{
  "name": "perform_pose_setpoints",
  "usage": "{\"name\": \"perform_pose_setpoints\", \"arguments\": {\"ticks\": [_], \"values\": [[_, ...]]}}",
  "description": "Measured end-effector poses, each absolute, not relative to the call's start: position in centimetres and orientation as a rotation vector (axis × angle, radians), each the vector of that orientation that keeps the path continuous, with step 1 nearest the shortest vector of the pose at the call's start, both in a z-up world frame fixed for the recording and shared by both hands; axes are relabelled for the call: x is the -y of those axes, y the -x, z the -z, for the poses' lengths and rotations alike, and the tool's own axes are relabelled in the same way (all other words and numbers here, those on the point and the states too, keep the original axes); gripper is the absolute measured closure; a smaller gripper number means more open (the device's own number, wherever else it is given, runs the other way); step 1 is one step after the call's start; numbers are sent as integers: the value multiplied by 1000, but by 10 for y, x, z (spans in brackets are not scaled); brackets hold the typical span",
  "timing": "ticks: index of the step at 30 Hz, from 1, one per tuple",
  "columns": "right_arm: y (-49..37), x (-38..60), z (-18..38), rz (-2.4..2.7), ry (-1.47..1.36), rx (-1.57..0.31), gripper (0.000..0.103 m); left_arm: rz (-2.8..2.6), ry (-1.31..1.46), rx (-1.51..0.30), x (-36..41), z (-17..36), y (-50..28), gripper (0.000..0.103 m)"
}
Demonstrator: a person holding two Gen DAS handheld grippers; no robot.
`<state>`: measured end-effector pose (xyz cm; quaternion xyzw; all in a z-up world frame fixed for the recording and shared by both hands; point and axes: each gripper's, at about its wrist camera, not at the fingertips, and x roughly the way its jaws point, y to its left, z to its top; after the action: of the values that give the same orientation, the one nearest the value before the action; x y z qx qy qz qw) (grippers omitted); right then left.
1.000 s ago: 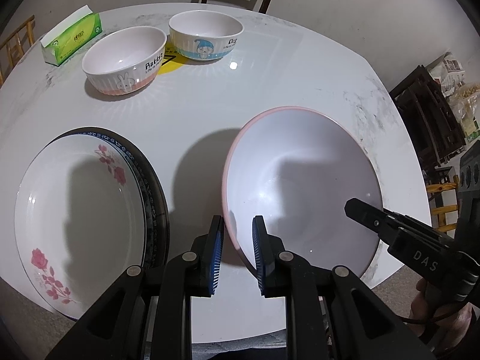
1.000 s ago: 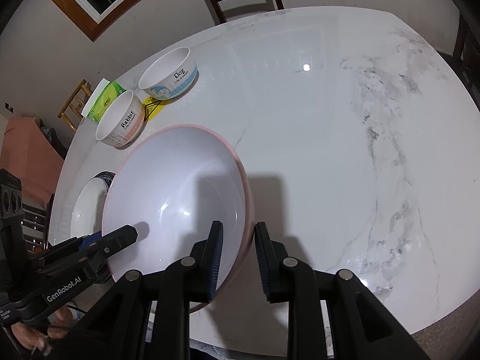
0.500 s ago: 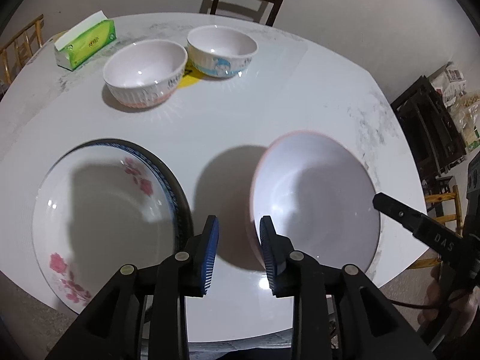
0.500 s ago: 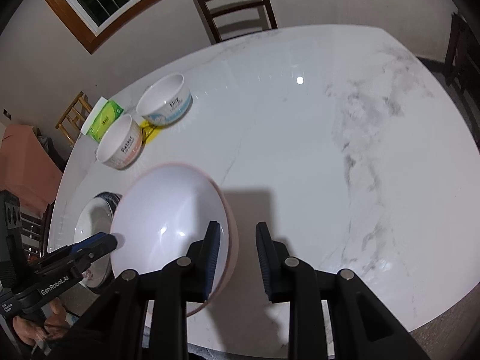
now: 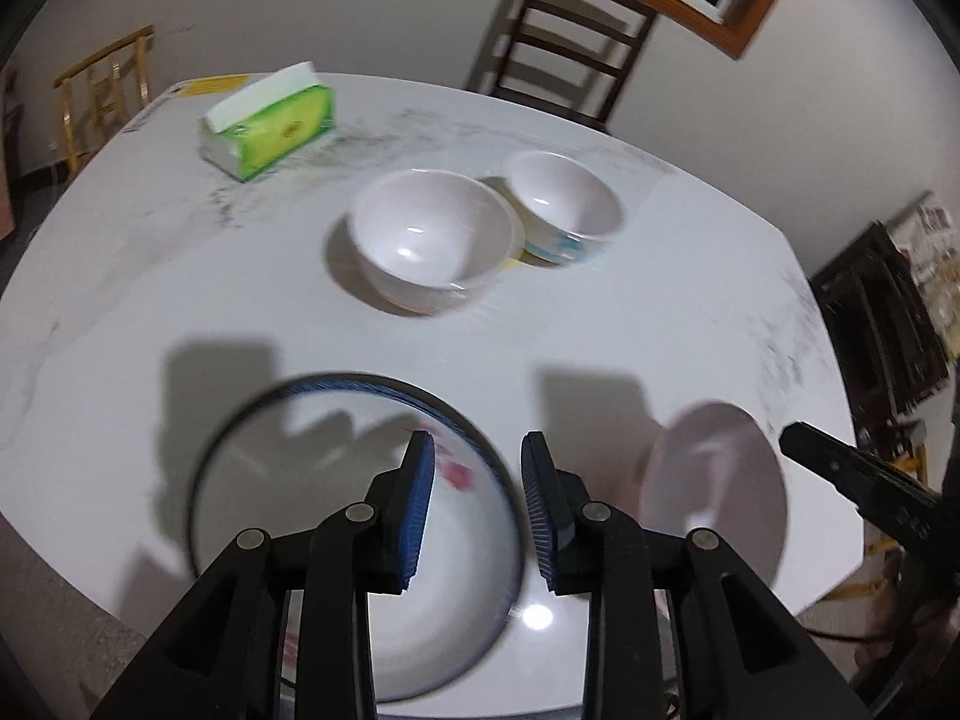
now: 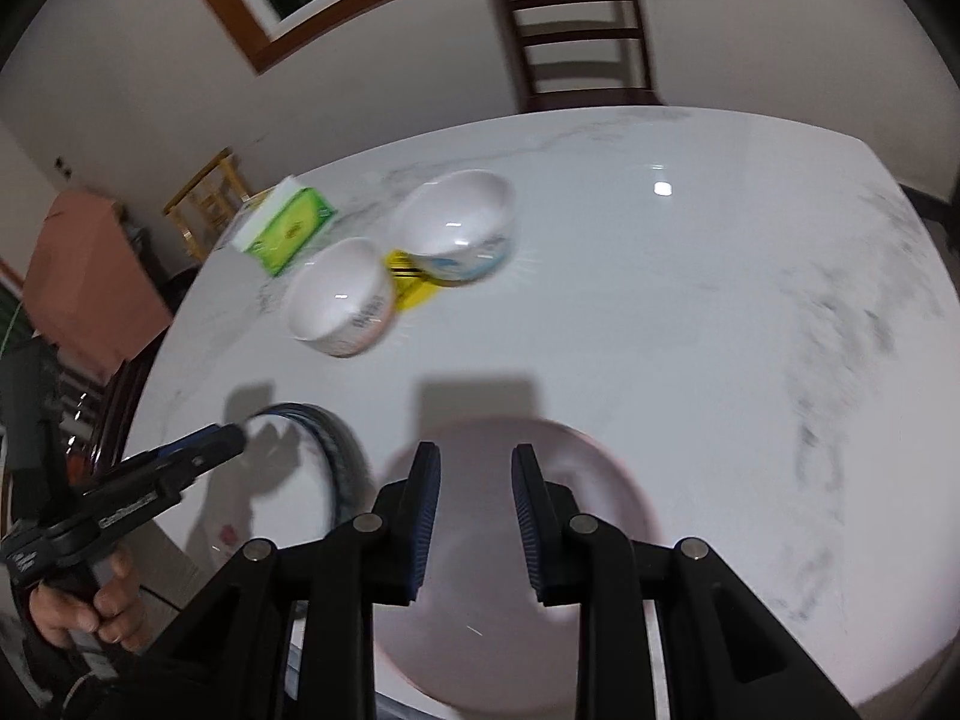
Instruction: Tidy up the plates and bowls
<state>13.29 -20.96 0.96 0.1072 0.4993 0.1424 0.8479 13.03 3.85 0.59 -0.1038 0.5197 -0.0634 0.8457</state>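
Note:
A large white bowl with a pink rim (image 6: 600, 498) rests on the marble table (image 6: 690, 312), below and behind my right gripper (image 6: 474, 510). That gripper is open by a narrow gap with nothing in it. To the bowl's left lies a flowered plate (image 5: 336, 480) on a dark-rimmed plate. My left gripper (image 5: 477, 504) hovers above it, open and empty. The pink-rimmed bowl (image 5: 714, 480) shows blurred at the right of the left wrist view. Two small white bowls (image 5: 432, 252) (image 5: 564, 210) stand side by side farther back.
A green tissue box (image 5: 270, 126) sits at the table's far left. A dark wooden chair (image 6: 582, 30) stands behind the table, and a hand (image 6: 90, 606) holds the left gripper at the near left edge. Dark furniture (image 5: 882, 324) stands off to the right.
Both grippers have let go of the pink-rimmed bowl's rim and pulled up and back. The bowl now sits on the table beside the flowered plate. The left jaws have widened.

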Motion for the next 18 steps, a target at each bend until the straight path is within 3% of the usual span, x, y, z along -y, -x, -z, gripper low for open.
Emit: {"name": "perform_pose_setpoints", "arguments": {"ticks": [18], "values": [[-260, 102, 16, -375, -150, -1135, 78, 16, 294, -1088, -104, 13, -223, 76]]}}
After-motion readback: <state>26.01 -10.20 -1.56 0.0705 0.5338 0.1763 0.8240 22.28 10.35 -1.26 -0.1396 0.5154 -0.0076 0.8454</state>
